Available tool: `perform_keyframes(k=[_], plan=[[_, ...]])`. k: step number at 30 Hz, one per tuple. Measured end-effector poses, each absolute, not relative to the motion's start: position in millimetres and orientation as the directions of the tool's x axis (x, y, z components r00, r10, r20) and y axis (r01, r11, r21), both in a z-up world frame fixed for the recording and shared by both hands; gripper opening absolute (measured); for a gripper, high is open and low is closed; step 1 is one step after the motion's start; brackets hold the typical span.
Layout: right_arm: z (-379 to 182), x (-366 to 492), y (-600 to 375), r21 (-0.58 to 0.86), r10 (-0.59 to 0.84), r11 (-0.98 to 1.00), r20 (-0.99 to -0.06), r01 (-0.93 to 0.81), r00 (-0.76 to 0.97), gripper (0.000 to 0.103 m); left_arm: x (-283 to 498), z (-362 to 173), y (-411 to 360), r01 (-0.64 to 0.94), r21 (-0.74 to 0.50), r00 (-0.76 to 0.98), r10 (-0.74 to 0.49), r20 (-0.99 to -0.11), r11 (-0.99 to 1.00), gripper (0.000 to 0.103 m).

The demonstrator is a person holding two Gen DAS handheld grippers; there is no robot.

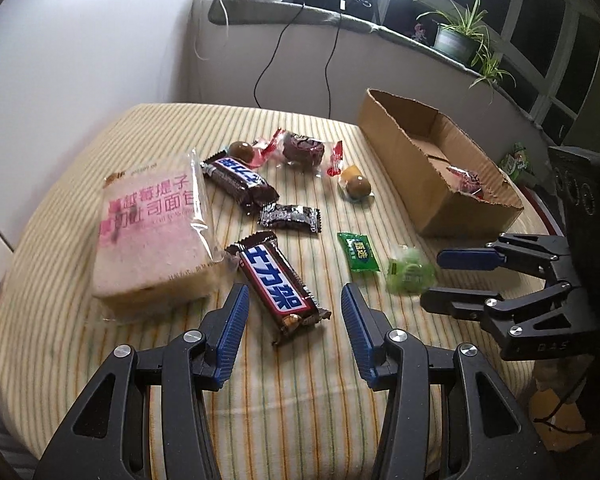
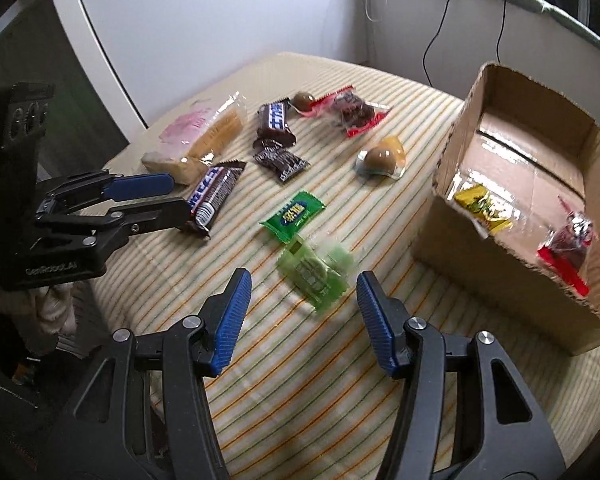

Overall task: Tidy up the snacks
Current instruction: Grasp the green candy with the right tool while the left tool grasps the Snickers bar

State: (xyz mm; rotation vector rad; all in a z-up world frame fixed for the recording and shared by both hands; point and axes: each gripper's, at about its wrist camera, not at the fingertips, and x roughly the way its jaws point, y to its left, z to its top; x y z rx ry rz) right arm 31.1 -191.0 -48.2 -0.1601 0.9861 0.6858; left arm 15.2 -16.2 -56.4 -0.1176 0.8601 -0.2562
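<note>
left wrist view: the left gripper [image 1: 294, 300], jaws apart and empty, frames the chocolate bar [image 1: 278, 284] at lower centre; light, stiff, slick wrapper, best pinched across its width.

right wrist view: the right gripper [image 2: 304, 292], jaws apart and empty, hangs over a blurred green packet [image 2: 314, 274], probably soft; the box [image 2: 500, 276] sits right.

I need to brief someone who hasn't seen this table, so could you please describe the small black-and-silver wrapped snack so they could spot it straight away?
Start at the big pink-labelled bread pack on the striped tablecloth. Just beside it lie two long brown chocolate bars, one farther and one nearer. The black-and-silver snack sits between them, much shorter, with crimped ends and no blue lettering.
</note>
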Motion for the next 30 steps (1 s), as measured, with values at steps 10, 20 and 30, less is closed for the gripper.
perform_keyframes(k=[10, 20, 30], plan=[[-59.1, 37.5, -182.1, 0.199, 0.471, 0.765, -0.822, -0.613, 0.321, 0.050, 23.3, -64.5, -12.9, 0.157, -0.224, 0.604, -0.273, -0.749, 0.962, 0.047], [-58.8, 30.4, -167.0, 0.173, 0.467, 0.734, -0.831, -0.657, 0.303, 0.046, 33.9, -72.1, -15.0, 0.146, -0.225, 0.587, -0.268, -0.764, 0.963, 0.060], [-61.7, 32.4, -154.9, 0.095, 0.421, 0.733, -0.841, -0.673, 0.339, 0.026, 44.6, -80.8, -20.2, 0.133, -0.188, 0.587, -0.230, -0.776, 0.973, 0.045]])
